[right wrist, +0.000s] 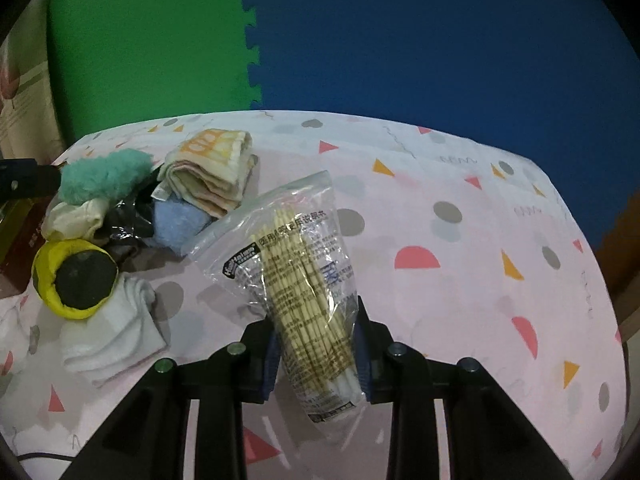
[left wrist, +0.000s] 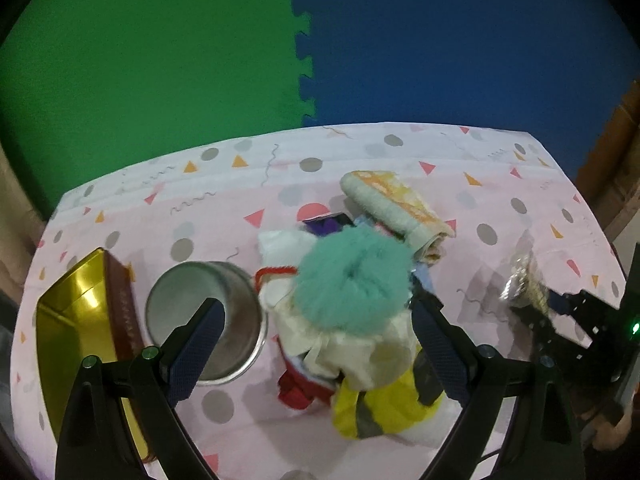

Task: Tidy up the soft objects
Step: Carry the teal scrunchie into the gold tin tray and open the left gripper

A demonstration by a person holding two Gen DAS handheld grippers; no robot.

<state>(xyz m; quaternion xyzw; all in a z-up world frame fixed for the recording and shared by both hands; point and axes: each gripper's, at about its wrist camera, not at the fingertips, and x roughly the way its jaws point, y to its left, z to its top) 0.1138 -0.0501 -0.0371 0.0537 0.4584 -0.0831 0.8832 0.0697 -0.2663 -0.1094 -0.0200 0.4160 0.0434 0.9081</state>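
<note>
right gripper is clamped on a swab bag, left gripper hangs wide open over the pile, and the tin cup looks empty

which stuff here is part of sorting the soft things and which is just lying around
Part of the job:
teal pom-pom
folded towel
white socks
yellow and black pouch
blue cloth
cream cloth
bag of cotton swabs, clamped in the right gripper

Lying about:
metal cup
gold tin
</note>
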